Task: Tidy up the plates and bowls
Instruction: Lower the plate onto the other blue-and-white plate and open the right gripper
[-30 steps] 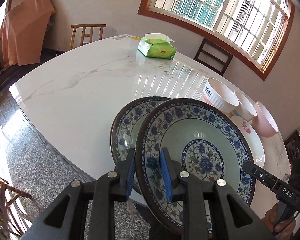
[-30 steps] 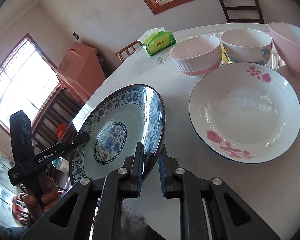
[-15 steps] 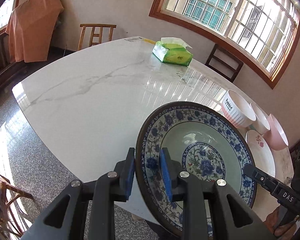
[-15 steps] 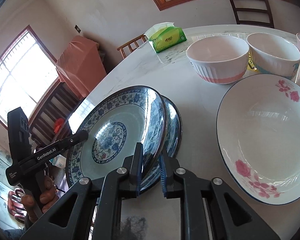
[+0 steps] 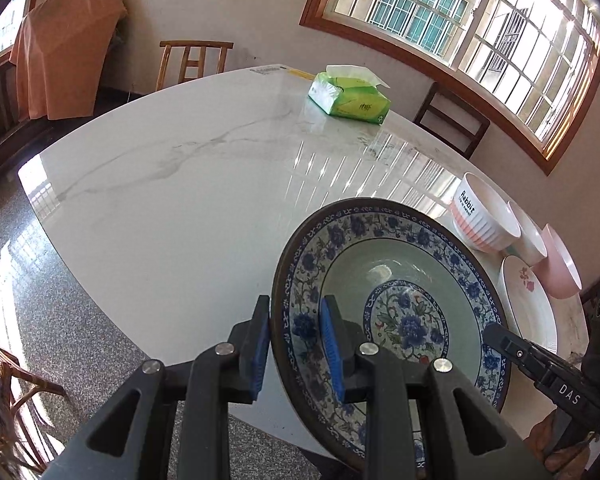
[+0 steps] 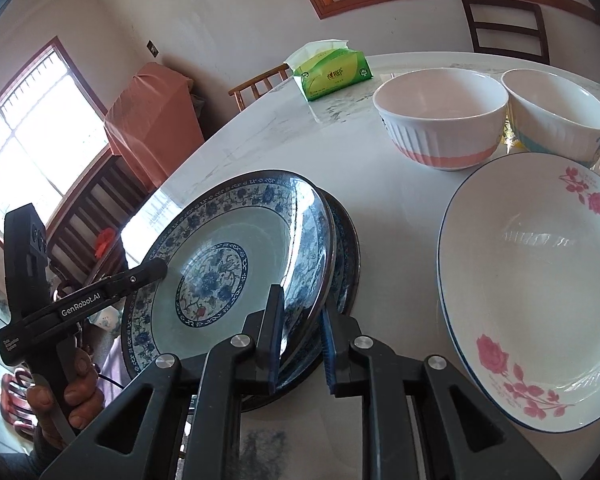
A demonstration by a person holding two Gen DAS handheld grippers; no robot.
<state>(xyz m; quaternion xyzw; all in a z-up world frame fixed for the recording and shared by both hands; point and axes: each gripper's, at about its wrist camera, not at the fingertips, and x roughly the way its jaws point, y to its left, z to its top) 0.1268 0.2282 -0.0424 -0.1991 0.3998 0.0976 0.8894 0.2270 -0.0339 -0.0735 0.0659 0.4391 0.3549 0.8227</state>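
The left gripper (image 5: 294, 346) has its blue-padded fingers closed on the near rim of the upper blue-patterned plate (image 5: 392, 308), one finger under the rim and one inside it. The right gripper (image 6: 300, 332) clamps the opposite rim of the same plate (image 6: 228, 264) in the same way, so both hold it tilted just above the marble table (image 5: 172, 200).

The left wrist view hides what lies beneath: the plate fills the foreground and its near edge is cut off behind the gripper body. Only the right wrist view shows the second blue-patterned plate (image 6: 348, 252) under it, a crescent of rim peeking out on the right side; whether the two plates touch cannot be told.

Just beside them sits the white rose plate (image 6: 540, 292), cut off at the right of the frame. Behind it stand the ribbed pink-and-white bowl (image 6: 440, 116), the white bowl (image 6: 556, 112) and the pink bowl (image 5: 562, 264), the last reduced to a sliver in the right wrist view but clearer from the left. A green tissue pack (image 5: 350, 100) rests well apart, toward the far edge.
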